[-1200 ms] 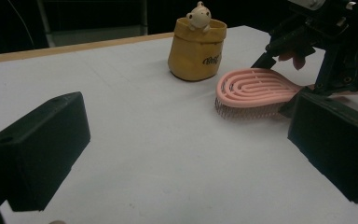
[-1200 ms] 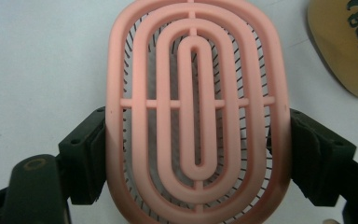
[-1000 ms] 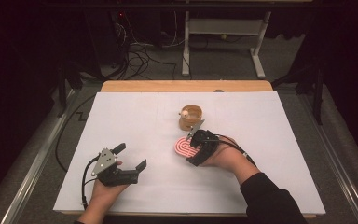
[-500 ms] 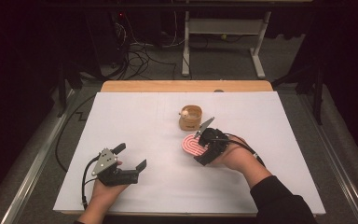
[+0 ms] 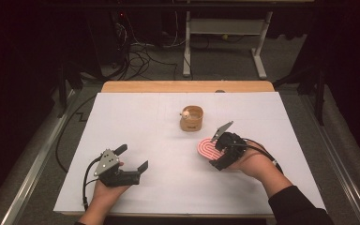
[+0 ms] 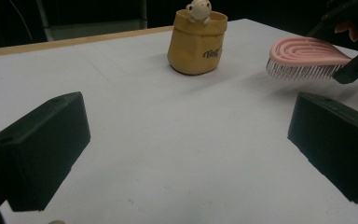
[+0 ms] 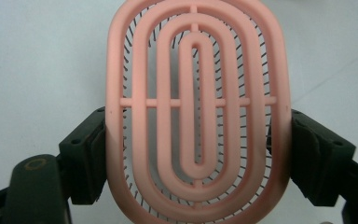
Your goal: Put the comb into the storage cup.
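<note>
I see a yellow pot [image 5: 191, 118] with a small figure [image 6: 198, 9] in it, standing on the white table [image 5: 136, 122].

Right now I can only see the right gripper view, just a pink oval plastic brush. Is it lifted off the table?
Observer: Yes. In the left gripper view the pink oval plastic brush hangs above the white table, bristles pointing down.
Operator: Is anything else on the table?
Observer: A small yellow pot with a little figure peeking out stands just beyond the brush.
Operator: What's my other hand doing?
Observer: The left gripper is low over the table near the front edge, fingers open, holding nothing.
</note>
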The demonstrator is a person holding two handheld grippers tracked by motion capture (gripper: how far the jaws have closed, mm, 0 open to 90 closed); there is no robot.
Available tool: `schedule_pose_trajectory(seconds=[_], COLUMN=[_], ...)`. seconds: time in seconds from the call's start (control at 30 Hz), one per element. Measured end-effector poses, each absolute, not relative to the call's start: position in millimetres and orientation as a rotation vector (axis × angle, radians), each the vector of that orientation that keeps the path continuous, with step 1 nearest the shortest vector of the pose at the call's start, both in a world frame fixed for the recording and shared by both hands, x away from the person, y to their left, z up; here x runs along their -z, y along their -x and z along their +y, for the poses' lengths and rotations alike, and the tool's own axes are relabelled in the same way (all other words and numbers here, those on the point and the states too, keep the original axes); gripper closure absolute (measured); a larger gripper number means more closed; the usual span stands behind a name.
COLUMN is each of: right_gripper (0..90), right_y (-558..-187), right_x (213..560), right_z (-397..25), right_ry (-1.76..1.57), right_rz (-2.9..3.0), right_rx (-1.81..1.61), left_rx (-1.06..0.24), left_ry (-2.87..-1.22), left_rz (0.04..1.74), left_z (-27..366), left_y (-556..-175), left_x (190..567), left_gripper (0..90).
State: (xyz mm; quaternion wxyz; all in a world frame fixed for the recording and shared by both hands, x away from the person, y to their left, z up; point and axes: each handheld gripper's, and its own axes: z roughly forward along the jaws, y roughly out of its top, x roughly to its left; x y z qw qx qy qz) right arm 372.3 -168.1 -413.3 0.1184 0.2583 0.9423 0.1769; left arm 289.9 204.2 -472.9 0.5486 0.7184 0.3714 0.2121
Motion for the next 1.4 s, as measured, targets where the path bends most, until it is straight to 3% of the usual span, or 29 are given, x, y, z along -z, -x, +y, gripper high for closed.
schedule_pose_trajectory(seconds=[0.57,1.4], right_gripper=[19.9,19.9], right_y=[-360,-356], right_x=[414,417], right_z=[-207,-212], right_ry=[-0.854,-0.908], right_rz=[2.729,2.572], right_rx=[-0.465,-0.701], left_rx=[-0.508,-0.511], left_ry=[-1.71,-1.709], left_rz=[0.883,0.885], left_z=[203,203], left_y=[-290,-290], left_x=[473,474], left_gripper=[0.0,0.0])
